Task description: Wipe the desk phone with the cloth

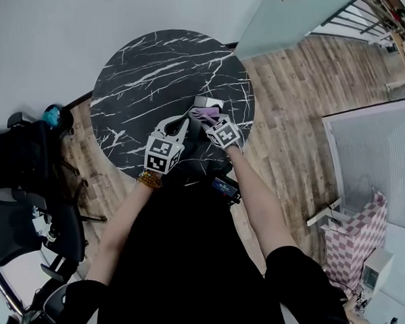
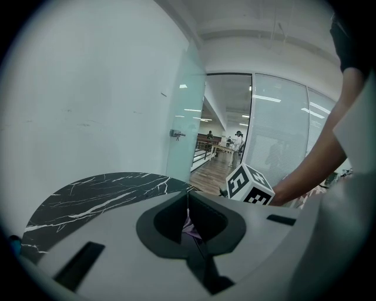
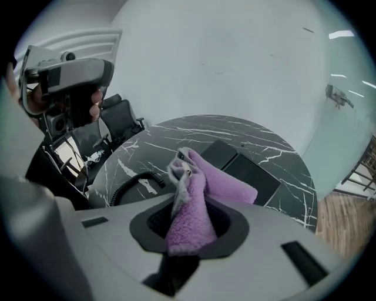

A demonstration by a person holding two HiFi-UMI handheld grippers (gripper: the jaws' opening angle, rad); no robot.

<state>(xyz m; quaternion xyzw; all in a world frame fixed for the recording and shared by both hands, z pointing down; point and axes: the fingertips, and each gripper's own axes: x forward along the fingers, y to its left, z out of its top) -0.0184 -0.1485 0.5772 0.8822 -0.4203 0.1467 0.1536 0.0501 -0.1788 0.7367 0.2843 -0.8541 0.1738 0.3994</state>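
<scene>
A black desk phone (image 3: 249,170) lies on the round black marble table (image 1: 160,74); its coiled cord (image 3: 126,182) curls off to the left. In the head view the phone (image 1: 207,102) shows just beyond the grippers. My right gripper (image 3: 191,206) is shut on a purple fleece cloth (image 3: 202,188), which bunches up above the jaws, just short of the phone. The cloth (image 1: 205,114) and right gripper (image 1: 203,117) hang over the table's near part. My left gripper (image 1: 183,126) sits close beside it, jaws shut (image 2: 188,203), with a purple sliver showing past them.
Black office chairs (image 1: 25,182) stand left of the table. A white wall runs behind it, with a frosted glass panel (image 1: 291,20) at the back right. Wood floor (image 1: 294,95) lies to the right, and a pink checkered object (image 1: 354,240) stands further right.
</scene>
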